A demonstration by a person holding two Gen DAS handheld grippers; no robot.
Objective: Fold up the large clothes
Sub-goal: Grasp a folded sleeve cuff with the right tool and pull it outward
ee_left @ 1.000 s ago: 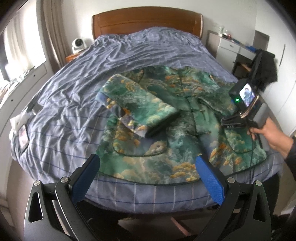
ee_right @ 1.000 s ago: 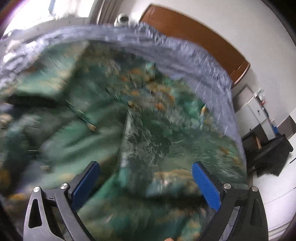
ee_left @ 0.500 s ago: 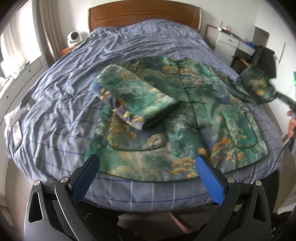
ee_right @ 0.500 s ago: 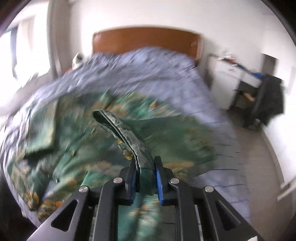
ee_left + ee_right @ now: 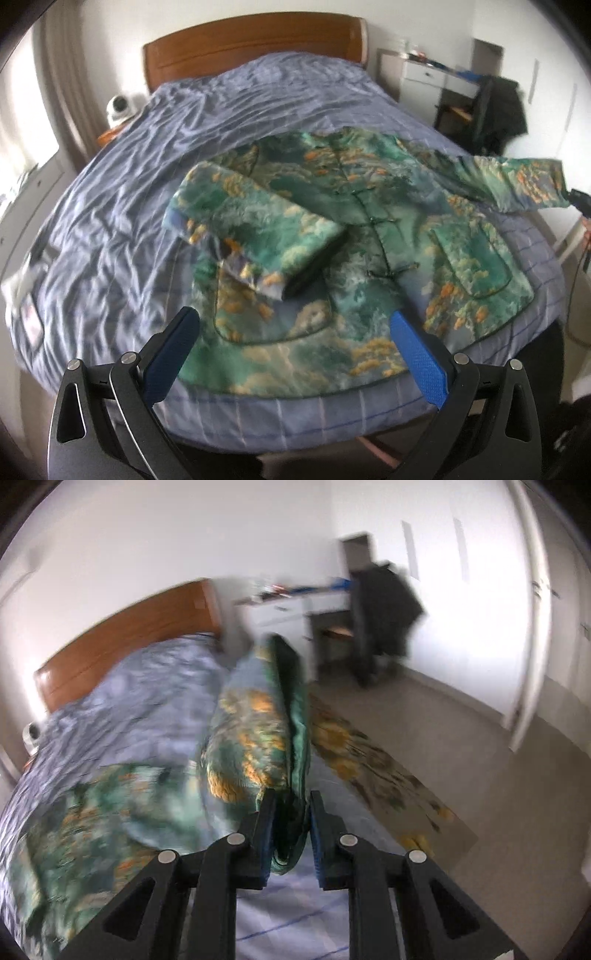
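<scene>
Bedroom w/ white walls (image 5: 147, 546). Bed (image 5: 110, 229) in wrinkled blue-grey checked sheet; wood headboard (image 5: 255, 44) at far end. Far right: white drawer unit (image 5: 428, 75), dark garment over a chair (image 5: 498, 110). Curtain (image 5: 62, 92) and daylight on left. Grey floor (image 5: 498, 775), patterned rug (image 5: 384, 771) beside bed.

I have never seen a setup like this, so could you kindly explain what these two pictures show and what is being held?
No robot here: a person carries a handheld two-finger gripper in each hand, each with a fisheye camera looking along its fingers. The left camera looks over a bed where a green patterned jacket lies, one sleeve folded across it. The left gripper is open, above the bed's near edge, holding nothing. The right camera's picture is blurred; the right gripper is shut on the jacket's other sleeve, stretched out sideways off the bed.
</scene>
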